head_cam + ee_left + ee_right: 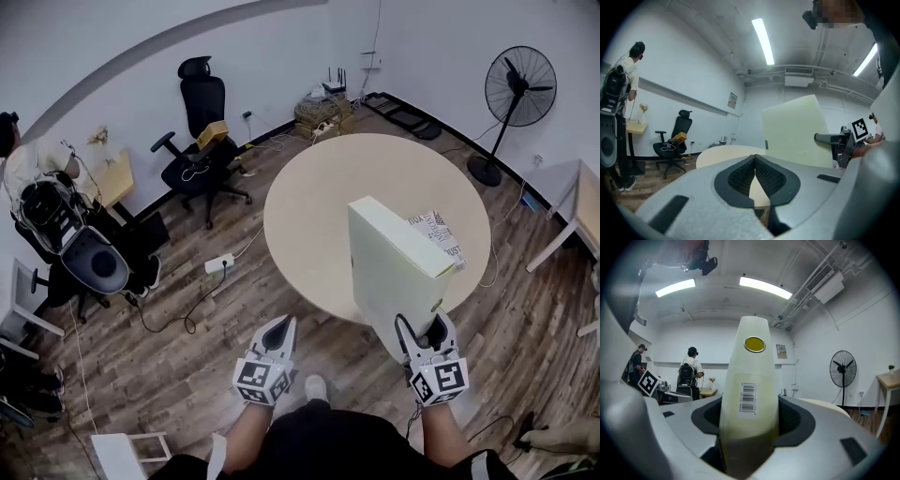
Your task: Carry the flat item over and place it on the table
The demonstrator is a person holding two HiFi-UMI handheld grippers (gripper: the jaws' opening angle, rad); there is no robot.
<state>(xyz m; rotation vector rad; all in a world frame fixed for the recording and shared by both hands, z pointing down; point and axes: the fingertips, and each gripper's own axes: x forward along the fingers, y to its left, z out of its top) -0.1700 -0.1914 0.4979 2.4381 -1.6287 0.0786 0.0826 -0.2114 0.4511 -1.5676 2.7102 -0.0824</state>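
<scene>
Two grippers [280, 326] [419, 330], one box [392, 267], one table [314, 206], one fan [518, 86], perhaps two chairs [202, 141] [89, 261]

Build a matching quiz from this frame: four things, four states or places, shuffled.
Things:
1. flat box
2. left gripper
3. pedestal fan
4. office chair

States or places:
A. jaws together, nothing between them
B. has a small tan box on its seat
C. stands on the floor to the right of the round table
D. clamped upright in the right gripper

Pairs: 1-D, 2-A, 3-C, 4-B
</scene>
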